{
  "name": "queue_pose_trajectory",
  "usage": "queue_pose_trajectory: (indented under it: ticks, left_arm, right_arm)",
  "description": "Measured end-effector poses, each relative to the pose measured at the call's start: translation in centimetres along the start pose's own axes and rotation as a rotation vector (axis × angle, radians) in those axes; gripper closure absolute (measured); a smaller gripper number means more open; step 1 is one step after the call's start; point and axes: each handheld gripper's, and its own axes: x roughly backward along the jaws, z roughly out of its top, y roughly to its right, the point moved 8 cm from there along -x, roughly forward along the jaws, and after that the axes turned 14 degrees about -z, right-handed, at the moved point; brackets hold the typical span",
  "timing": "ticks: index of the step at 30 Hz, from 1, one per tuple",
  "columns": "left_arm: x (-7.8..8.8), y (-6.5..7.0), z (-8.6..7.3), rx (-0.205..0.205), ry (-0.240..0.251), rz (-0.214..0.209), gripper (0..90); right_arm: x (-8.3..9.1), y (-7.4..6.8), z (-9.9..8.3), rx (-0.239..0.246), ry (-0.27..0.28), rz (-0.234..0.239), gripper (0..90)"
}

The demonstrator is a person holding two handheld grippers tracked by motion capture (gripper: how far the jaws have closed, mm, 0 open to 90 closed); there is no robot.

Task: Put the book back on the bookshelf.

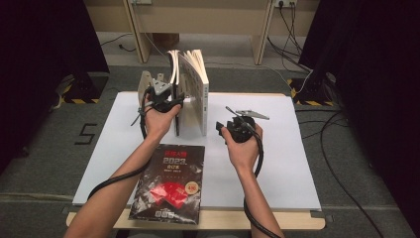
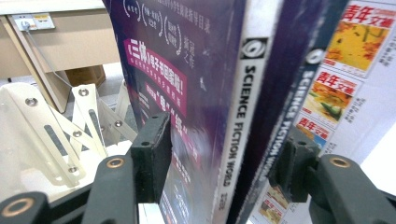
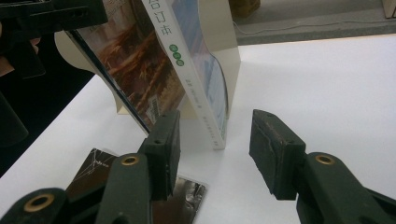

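Room: dark curtains hang at the left and right sides, a pale wooden desk frame [image 1: 198, 20] stands behind, and grey carpet with loose black cables [image 1: 341, 163] covers the floor.
Surface: a wooden table with a white sheet top [image 1: 297, 163]; its bare wood shows along the near edge.
Bookend: a cream metal folding book rack [image 1: 146, 87] stands near the far edge, left of centre, with slotted, riveted arms seen in the left gripper view [image 2: 56, 135].
Standing books: a purple-covered paperback with a white spine reading "SCIENCE FICTION WORLD" [image 2: 243, 116] stands upright beside the rack; a second dark-spined copy [image 2: 289, 121] touches it, then a thick white magazine volume with orange-yellow cover pictures [image 1: 197, 89] stands at the right of the row.
Left gripper: the black two-jaw left gripper [image 1: 167, 99] sits at the books' near edge; in its own view [image 2: 219, 163] the jaws straddle both purple spines, the left pad just clear of the cover, the right pad close to the dark spine. It looks released, not clenched.
Flat book: a glossy black magazine with a red graphic and "2023" on its cover [image 1: 171, 183] lies flat at the near edge, left of centre, reaching over the edge, between the two forearms.
Right gripper: the black two-jaw right gripper [image 1: 237, 128] hovers above the middle of the sheet, well right of the standing row; its jaws [image 3: 215, 149] gape with nothing between them, pointed towards the white volume's foot [image 3: 205, 93].
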Motion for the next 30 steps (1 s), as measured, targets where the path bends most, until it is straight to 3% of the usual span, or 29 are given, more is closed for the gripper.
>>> queue_pose_trajectory:
  ticks: [8, 15, 30]
  left_arm:
    - [1.3, 0.4, -0.3, 0.009, -0.001, -0.025, 43.1]
    - [2.3, 1.2, -0.9, 0.024, -0.032, -0.06, 41.5]
    - [4.5, 1.1, -2.7, 0.033, -0.066, -0.089, 40.5]
  right_arm:
    - [0.0, -0.2, 0.0, 0.0, -0.005, 0.002, 53.4]
    - [-0.1, -0.5, 0.0, 0.007, -0.002, 0.003, 53.3]
    - [-0.2, -0.9, -0.1, 0.017, -0.009, 0.004, 53.0]
